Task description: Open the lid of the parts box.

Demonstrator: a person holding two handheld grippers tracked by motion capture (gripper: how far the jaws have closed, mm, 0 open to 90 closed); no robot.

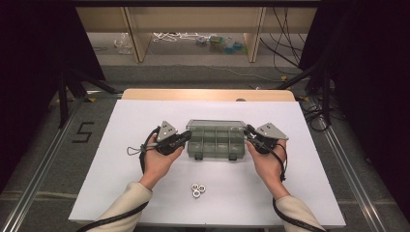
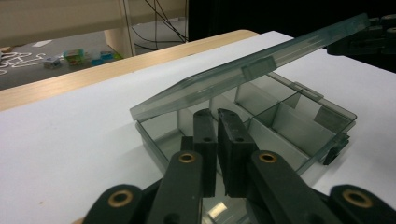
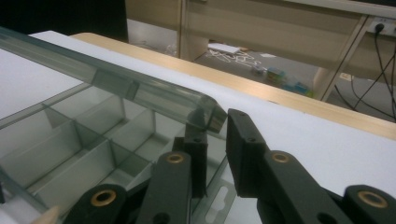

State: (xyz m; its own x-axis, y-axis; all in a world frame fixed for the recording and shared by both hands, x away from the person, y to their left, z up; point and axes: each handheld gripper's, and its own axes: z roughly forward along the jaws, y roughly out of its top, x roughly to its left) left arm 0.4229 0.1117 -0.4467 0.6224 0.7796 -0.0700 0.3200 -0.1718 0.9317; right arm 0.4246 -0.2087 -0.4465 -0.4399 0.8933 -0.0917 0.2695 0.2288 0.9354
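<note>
A smoky clear compartment box [image 1: 215, 145] lies mid-table with its lid [image 1: 215, 123] partly raised. My left gripper [image 1: 186, 137] is at the box's left end. In the left gripper view its jaws [image 2: 217, 116] stand almost together over the box's near wall [image 2: 149, 140], with plastic glinting between them. My right gripper [image 1: 249, 131] is at the box's right end. In the right gripper view it [image 3: 217, 121] holds the lid's corner [image 3: 205, 114] between its jaws, lifted above the empty compartments [image 3: 93, 140]. The tilted lid [image 2: 243, 74] rises toward the right gripper.
Three metal nuts [image 1: 198, 189] lie together on the white sheet [image 1: 121, 145] nearer the person, between the forearms. The wooden table edge [image 1: 208, 94] runs behind the sheet. Shelving and cables stand on the floor beyond.
</note>
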